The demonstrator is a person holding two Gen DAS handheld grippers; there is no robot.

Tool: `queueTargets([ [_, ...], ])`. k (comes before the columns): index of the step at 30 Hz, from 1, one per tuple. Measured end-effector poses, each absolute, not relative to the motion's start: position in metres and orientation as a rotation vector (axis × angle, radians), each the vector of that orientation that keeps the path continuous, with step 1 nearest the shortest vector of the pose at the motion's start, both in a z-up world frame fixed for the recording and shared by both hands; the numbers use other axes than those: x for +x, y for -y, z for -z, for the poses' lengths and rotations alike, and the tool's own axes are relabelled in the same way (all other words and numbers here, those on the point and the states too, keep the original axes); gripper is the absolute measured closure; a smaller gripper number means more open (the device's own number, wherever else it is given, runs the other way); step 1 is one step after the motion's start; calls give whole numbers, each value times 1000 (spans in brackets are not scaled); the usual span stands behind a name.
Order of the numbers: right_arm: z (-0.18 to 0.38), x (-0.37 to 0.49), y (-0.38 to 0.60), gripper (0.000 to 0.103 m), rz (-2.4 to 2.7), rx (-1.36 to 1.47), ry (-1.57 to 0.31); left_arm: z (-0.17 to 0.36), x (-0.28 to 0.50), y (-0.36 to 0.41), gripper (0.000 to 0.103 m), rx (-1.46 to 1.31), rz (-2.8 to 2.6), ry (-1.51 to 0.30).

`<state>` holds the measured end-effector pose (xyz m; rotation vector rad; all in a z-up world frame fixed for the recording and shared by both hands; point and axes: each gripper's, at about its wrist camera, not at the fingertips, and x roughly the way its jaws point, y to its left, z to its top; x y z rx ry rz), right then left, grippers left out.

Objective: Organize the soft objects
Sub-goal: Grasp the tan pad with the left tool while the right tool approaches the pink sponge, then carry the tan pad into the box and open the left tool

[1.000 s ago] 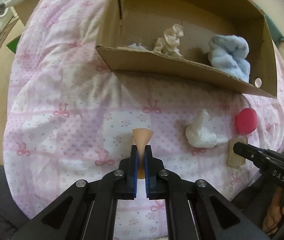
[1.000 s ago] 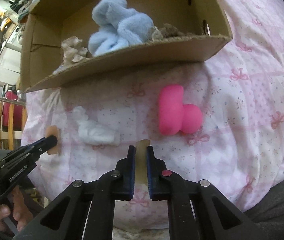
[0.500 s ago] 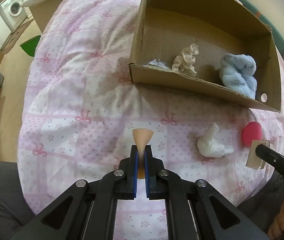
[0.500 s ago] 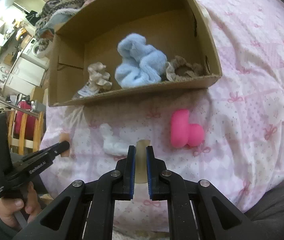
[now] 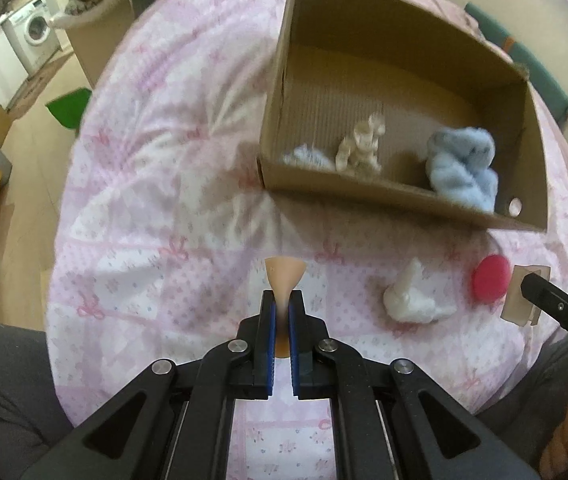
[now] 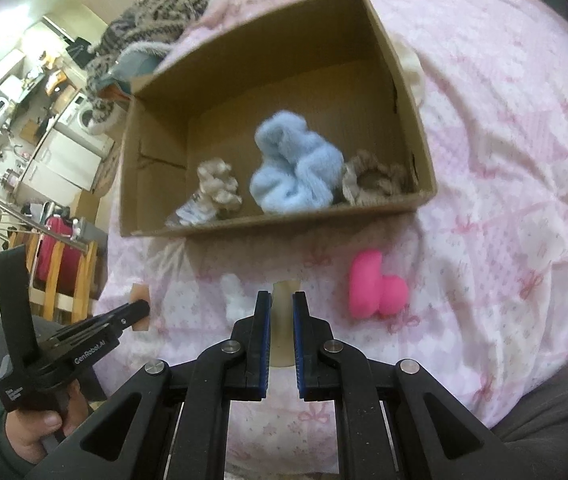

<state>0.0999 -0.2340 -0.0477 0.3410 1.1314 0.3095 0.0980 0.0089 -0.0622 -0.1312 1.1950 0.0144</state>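
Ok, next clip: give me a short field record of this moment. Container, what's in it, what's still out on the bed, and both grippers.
container: cardboard box, open, lying on the pink bedspread
in box: blue fluffy item, beige scrunchie, brown scrunchie, small pale blue item
outside box: pink plush, white soft item
left gripper: shut on a tan cone-shaped tip, no task item held
right gripper: nearly closed, no task item held
position: both above the bedspread, short of the box
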Motion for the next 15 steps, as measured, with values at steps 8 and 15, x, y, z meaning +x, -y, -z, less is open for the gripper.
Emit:
queueTargets([
  [8,15,90,233,91,-326,292,-973,48,96,-17,97,-175,-42,-1136],
  [15,-16,82,240,91,-364,322,-825,20,95,-27,97,-217,-69,-1047],
])
